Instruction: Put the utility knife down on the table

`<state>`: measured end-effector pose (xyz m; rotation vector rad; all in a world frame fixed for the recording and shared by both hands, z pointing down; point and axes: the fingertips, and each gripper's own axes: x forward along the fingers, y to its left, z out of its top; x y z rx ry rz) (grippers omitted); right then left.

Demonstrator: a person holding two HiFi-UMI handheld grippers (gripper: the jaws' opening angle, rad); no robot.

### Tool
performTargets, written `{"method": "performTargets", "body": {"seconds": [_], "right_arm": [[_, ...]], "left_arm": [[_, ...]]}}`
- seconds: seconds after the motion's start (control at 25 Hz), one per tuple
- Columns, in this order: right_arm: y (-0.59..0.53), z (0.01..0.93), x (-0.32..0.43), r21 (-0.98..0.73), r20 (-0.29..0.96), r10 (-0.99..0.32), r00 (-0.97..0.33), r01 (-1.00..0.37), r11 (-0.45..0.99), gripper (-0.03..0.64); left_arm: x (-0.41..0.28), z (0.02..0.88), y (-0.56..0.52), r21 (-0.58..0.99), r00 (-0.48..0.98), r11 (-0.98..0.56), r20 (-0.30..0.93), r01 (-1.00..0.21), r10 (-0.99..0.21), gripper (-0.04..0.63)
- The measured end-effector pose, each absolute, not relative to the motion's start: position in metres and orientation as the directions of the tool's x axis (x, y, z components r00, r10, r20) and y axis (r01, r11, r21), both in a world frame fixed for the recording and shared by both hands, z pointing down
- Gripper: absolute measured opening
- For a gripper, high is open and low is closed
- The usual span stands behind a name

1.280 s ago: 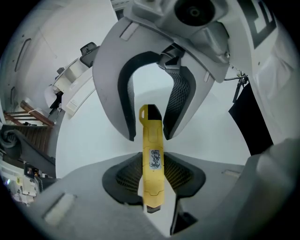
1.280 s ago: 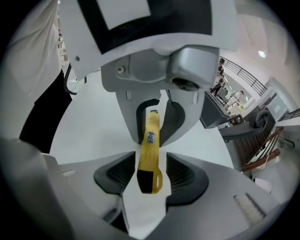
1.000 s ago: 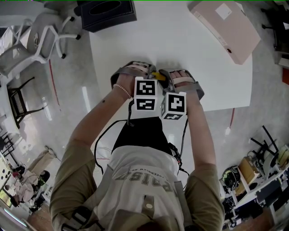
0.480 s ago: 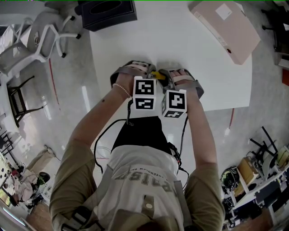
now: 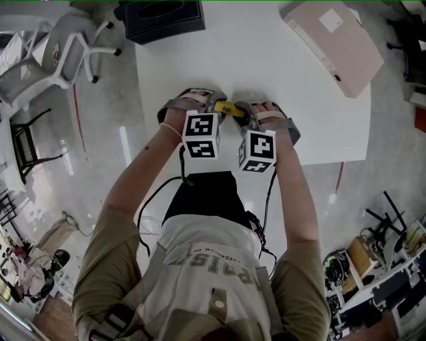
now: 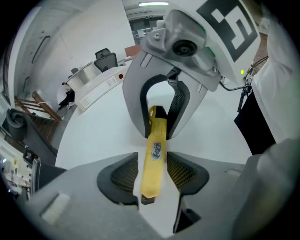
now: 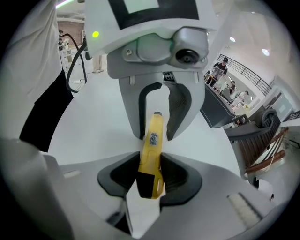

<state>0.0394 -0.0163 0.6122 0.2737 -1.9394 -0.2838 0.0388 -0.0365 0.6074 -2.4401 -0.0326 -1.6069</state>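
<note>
A yellow utility knife (image 5: 226,108) hangs just above the white table (image 5: 286,73), between my two grippers, which face each other. My right gripper (image 7: 150,176) is shut on the knife's (image 7: 152,150) thick black-tipped end; its jaws have been closing a little on that end. My left gripper (image 6: 153,173) has just been opening. The knife's (image 6: 155,154) other end lies between its pads (image 6: 183,171) with a gap on each side. In the head view the left gripper (image 5: 214,105) and the right gripper (image 5: 243,112) meet near the table's front edge.
A black box (image 5: 160,18) stands at the table's far left corner. A flat pink case (image 5: 333,43) lies at the far right. A white chair (image 5: 66,50) stands off the table's left side. The person's body is close behind the front edge.
The left gripper's marker cube has shifted left, away from the right cube, and more of the knife shows between them. The right gripper has stayed put.
</note>
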Motion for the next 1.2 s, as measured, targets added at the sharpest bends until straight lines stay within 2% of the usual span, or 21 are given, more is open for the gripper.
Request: {"method": "performTargets", "body": {"seconds": [0.32, 0.6, 0.96, 1.2], "right_arm": [[-0.015, 0.616, 0.041, 0.283, 0.886, -0.278, -0.372, -0.044, 0.958, 0.141], [-0.017, 0.616, 0.041, 0.247, 0.899, -0.244, -0.365, -0.041, 0.968, 0.143], [-0.017, 0.617, 0.04, 0.187, 0.919, -0.184, -0.348, -0.027, 0.982, 0.143], [-0.017, 0.617, 0.038, 0.16, 0.929, -0.154, -0.335, -0.011, 0.987, 0.143]], "left_arm": [[0.002, 0.603, -0.049, -0.179, 0.392, -0.983, 0.908, 0.039, -0.15, 0.207], [-0.018, 0.609, -0.051, -0.124, 0.381, -0.992, 0.916, -0.02, -0.123, 0.196], [-0.016, 0.613, -0.048, -0.114, 0.318, -0.99, 0.945, 0.082, -0.083, 0.184], [-0.014, 0.616, -0.044, -0.033, 0.253, -0.985, 0.967, 0.172, 0.012, 0.167]]}}
